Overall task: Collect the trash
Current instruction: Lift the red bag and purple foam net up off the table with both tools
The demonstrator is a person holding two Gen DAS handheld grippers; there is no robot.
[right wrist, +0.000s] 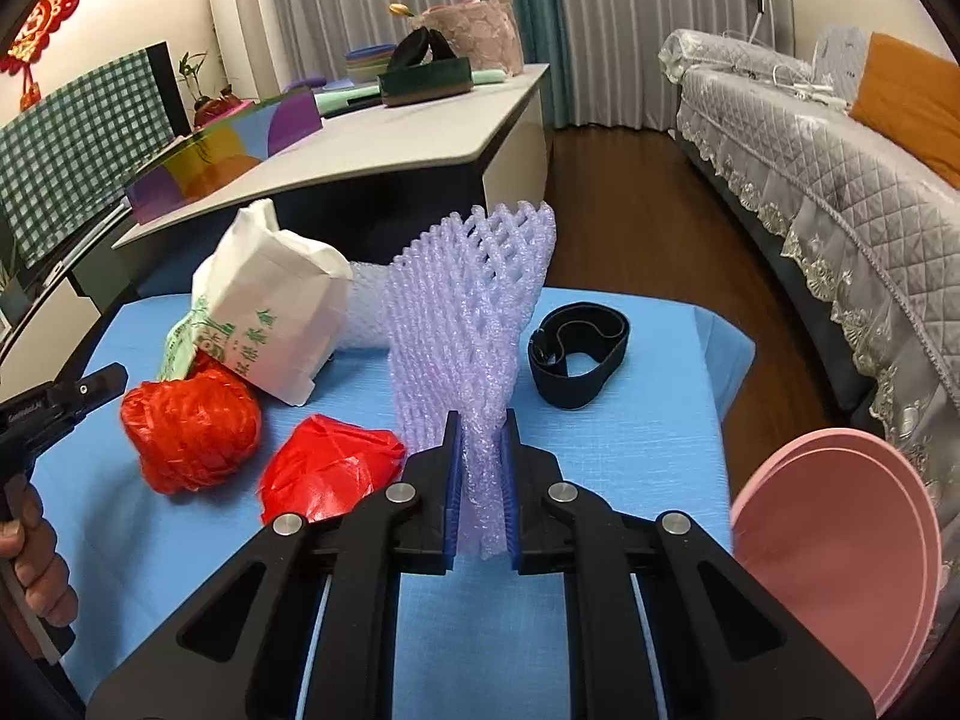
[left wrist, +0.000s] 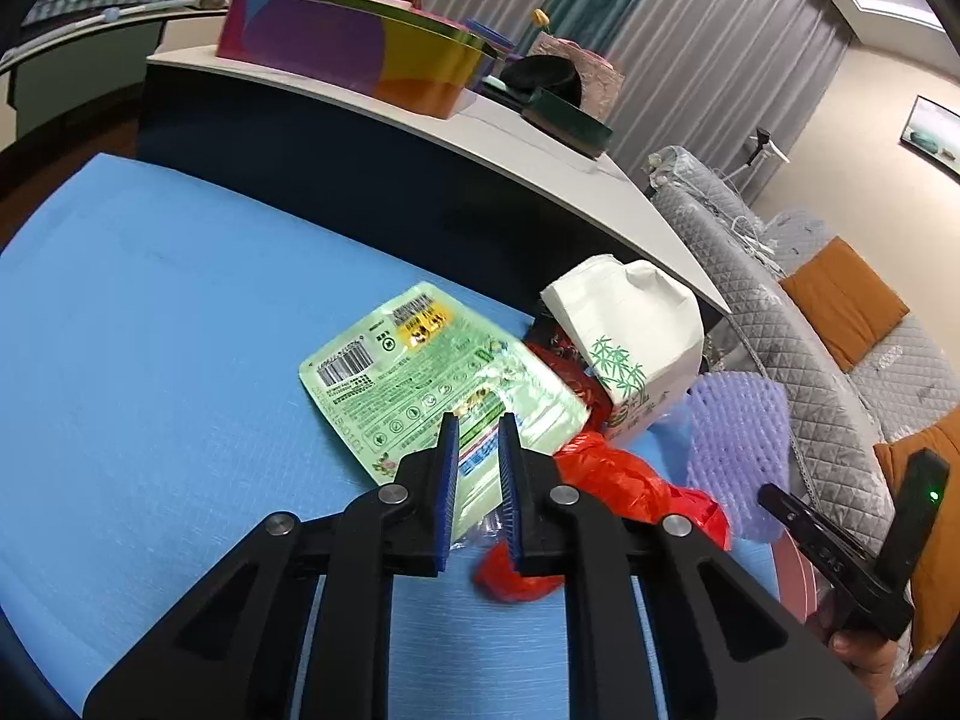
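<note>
- I judge this the pick-up step: both claws have bitten onto a piece of trash, and neither piece has gone to the pink bin (right wrist: 840,540) at the lower right of the right wrist view.
- My right gripper (right wrist: 481,420) is clenched on the purple foam net (right wrist: 474,312). The net stands up from the pads to the middle of the frame, its lower end squeezed flat between them.
- My left gripper (left wrist: 478,423) is nearly closed on the near edge of the green wrapper (left wrist: 420,360), low in the middle of the left wrist view. It looks pinched, though the foil is thin and I cannot be sure the pads really hold it.
- Next, I think, both pieces need lifting clear of the blue cloth (right wrist: 630,450) and carrying over to the bin.
- The net is soft, open mesh, pale lilac; the wrapper is flat, glossy and crinkled, with barcodes.
- Left on the cloth: two red bags (right wrist: 192,432), a white carton (right wrist: 282,324) and a black strap (right wrist: 576,354).
</note>
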